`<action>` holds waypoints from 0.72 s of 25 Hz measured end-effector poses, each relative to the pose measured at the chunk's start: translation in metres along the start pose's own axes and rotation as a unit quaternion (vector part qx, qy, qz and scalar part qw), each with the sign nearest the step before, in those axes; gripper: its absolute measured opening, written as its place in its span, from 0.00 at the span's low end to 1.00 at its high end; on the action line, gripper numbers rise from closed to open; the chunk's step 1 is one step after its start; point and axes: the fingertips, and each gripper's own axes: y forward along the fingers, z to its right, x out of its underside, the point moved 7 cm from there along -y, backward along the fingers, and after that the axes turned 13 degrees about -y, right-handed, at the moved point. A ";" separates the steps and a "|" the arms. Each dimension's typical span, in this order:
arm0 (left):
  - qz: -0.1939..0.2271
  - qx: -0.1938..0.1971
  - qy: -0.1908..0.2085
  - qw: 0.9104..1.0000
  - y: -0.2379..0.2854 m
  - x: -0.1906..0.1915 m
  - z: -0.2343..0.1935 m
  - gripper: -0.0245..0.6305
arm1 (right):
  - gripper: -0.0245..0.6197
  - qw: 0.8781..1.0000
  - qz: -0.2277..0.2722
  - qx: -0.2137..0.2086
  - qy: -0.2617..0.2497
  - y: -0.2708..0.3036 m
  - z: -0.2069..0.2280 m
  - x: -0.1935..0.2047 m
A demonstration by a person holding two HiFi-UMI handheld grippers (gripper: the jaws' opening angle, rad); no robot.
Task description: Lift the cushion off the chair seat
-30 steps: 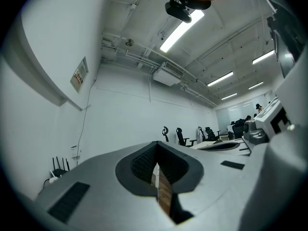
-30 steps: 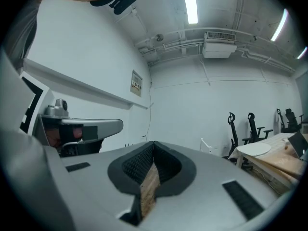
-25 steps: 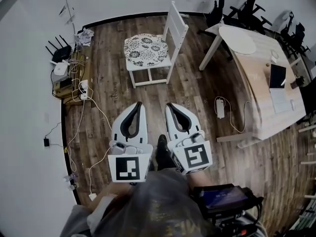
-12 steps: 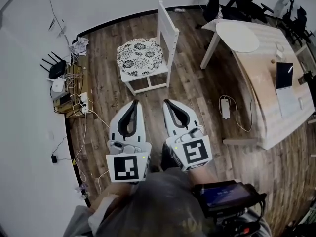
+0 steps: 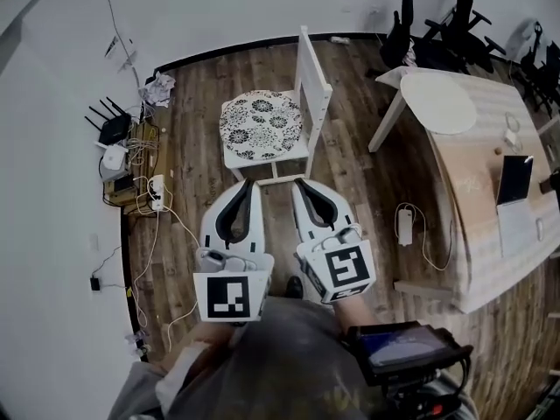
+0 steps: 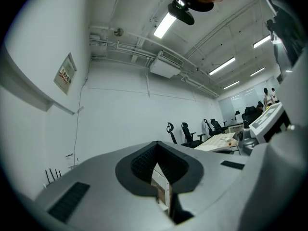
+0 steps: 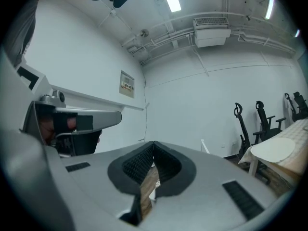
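- The floral cushion [image 5: 260, 126] lies on the white chair [image 5: 312, 86] seat, upper centre of frame.
- Both closed and empty, the left gripper [image 5: 247, 185] and right gripper [image 5: 299, 184] point up-frame just below it, the left slightly nearer.

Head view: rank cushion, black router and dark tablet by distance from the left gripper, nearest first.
1. cushion: on the chair, just ahead of the left gripper.
2. black router: off to the gripper's left.
3. dark tablet: on the table, far right.
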 end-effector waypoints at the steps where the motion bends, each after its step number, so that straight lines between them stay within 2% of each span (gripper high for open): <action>1: 0.001 -0.006 -0.001 1.000 0.003 0.000 -0.003 0.05 | 0.05 1.000 0.000 -0.004 0.000 0.004 0.001 0.001; 8: -0.006 -0.034 -0.004 0.999 0.024 0.007 -0.025 0.05 | 0.05 1.000 -0.014 -0.018 0.003 0.038 0.012 0.005; 18: -0.027 -0.036 -0.027 0.999 0.083 0.023 -0.086 0.05 | 0.05 0.999 -0.033 -0.027 0.001 0.114 0.021 0.029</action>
